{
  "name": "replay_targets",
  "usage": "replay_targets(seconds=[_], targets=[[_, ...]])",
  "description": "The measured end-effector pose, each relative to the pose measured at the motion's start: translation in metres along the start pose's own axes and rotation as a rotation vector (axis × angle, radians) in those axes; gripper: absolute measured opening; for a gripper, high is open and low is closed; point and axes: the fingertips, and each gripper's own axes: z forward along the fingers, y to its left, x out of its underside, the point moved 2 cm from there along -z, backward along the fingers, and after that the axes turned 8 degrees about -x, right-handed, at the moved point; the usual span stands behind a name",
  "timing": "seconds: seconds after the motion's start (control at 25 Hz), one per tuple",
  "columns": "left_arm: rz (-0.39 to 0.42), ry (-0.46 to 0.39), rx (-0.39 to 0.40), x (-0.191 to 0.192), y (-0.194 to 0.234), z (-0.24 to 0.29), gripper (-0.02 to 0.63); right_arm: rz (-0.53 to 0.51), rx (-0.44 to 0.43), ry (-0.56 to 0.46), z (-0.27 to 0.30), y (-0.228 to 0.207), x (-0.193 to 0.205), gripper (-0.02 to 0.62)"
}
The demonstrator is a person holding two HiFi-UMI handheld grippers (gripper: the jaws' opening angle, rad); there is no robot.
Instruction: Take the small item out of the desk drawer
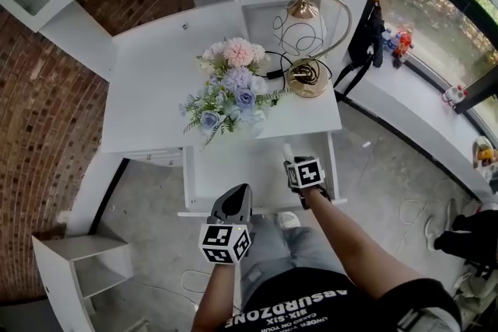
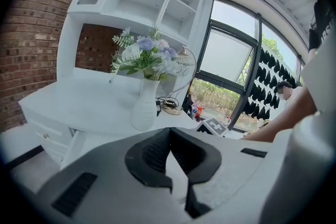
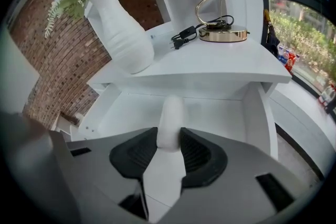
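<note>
Right, my right gripper (image 3: 170,140) is clamped on the small white item (image 3: 171,115), a smooth piece with a rounded end. Both dark pads press on its sides and the rounded end pokes out past the jaws. From the head view I see that gripper (image 1: 292,159) pointing steeply down over the right part of the open drawer (image 1: 189,175), just under the front edge of the white desk (image 1: 148,97). The item (image 1: 288,149) shows as a pale spot at its tip, inside the drawer's outline; I cannot tell whether it touches the drawer floor. My left gripper (image 1: 237,192) hangs nearer to me, over the drawer's front rim, well apart from the item. In its own view the left gripper (image 2: 169,132) has its pad tips drawn together with nothing between them. On the desktop a white vase of flowers (image 3: 118,34) stands to the left, and a gold lamp (image 3: 220,34) sits to the right with a black plug (image 3: 181,39) lying between them.
</note>
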Motion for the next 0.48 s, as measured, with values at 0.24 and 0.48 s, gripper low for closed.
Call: replay_targets(seconds=[0.24, 0.48], targets=[[0.002, -0.018, -0.012, 0.0, -0.007, -0.011, 0.003, -0.037, -0.019, -0.043, -0.023, 0.01, -0.003, 0.133], [0.007, -0.031, -0.027, 0.004, -0.012, -0.021, 0.003, -0.045, -0.048, -0.087, -0.046, 0.021, -0.001, 0.133]])
